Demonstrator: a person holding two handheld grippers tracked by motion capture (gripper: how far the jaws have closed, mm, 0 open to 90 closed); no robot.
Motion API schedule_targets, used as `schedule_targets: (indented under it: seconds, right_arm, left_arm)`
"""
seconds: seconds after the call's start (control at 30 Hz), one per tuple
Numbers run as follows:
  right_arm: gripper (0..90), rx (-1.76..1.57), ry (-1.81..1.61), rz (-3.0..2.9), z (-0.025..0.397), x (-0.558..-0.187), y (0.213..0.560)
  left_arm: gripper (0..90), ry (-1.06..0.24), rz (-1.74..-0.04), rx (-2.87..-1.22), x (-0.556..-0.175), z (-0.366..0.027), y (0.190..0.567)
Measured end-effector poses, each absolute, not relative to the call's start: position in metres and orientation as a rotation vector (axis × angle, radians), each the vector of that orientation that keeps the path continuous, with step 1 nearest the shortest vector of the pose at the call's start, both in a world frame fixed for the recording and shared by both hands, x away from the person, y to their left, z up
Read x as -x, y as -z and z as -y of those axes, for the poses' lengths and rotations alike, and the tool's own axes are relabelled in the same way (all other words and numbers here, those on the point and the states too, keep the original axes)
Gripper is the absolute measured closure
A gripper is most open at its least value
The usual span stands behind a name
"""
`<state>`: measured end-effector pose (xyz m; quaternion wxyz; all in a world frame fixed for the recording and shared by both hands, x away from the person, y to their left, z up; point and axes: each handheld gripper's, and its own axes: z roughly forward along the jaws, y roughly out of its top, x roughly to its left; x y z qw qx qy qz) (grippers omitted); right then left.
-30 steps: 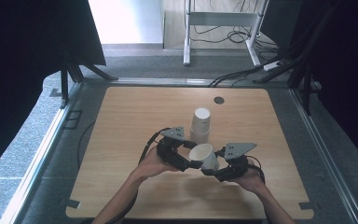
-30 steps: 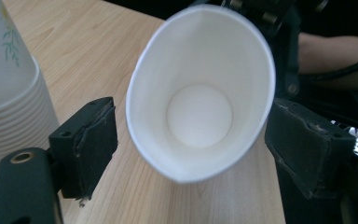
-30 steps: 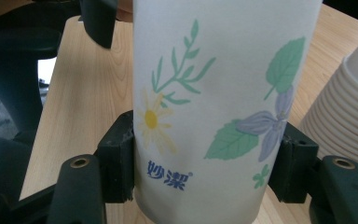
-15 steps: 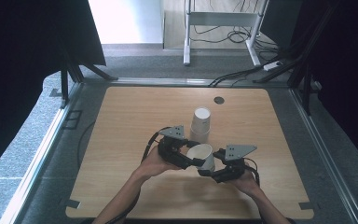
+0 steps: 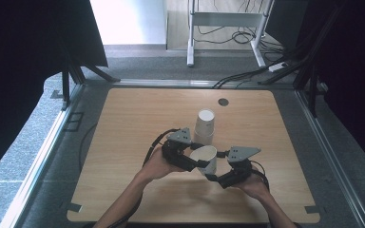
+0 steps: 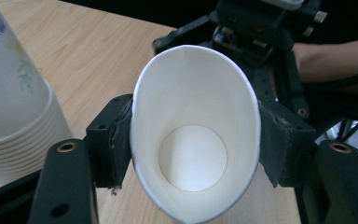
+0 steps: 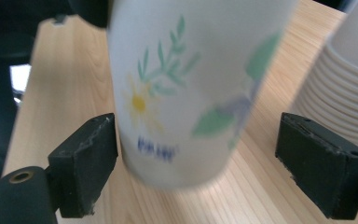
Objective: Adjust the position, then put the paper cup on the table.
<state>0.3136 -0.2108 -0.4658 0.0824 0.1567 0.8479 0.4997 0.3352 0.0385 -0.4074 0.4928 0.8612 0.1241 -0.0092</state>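
Single paper cup (image 5: 205, 158) being held above the table (image 5: 123, 142), in front of the cup stack (image 5: 204, 126).
Cup is being squeezed oval by the left hand-held gripper (image 6: 193, 135); right hand-held gripper (image 7: 209, 154) is being kept spread beside its base. Next, probably: closing right jaws squarely, for handover.

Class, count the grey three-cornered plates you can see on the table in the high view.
2: one plate tops the left tool, beside the stacked cups; the other plate tops the right tool, near the single cup.
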Motion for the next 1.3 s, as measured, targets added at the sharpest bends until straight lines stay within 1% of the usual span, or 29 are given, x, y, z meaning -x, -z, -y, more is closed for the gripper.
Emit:
schedule_targets:
  seconds: [0.3,0.6,0.87,1.3]
  right_arm:
    - [12.7,-0.524,-1.369,-2.526,0.233,-0.309,0.465]
    - [12.9,-0.526,-1.288,-2.534,0.235,-0.308,0.467]
    - [13.4,-0.544,-1.217,-2.527,0.238,-0.307,0.470]
    - [14.0,-0.688,-1.133,-2.462,0.261,-0.310,0.475]
  left_arm:
    - [34.1,-0.070,-0.333,-2.153,-0.333,-0.039,0.405]
    - [33.5,-0.171,-0.380,-2.242,-0.333,-0.041,0.411]
    - [32.8,-0.236,-0.469,-2.259,-0.339,-0.052,0.417]
    - [31.3,-0.351,-0.612,-2.289,-0.351,-0.065,0.431]
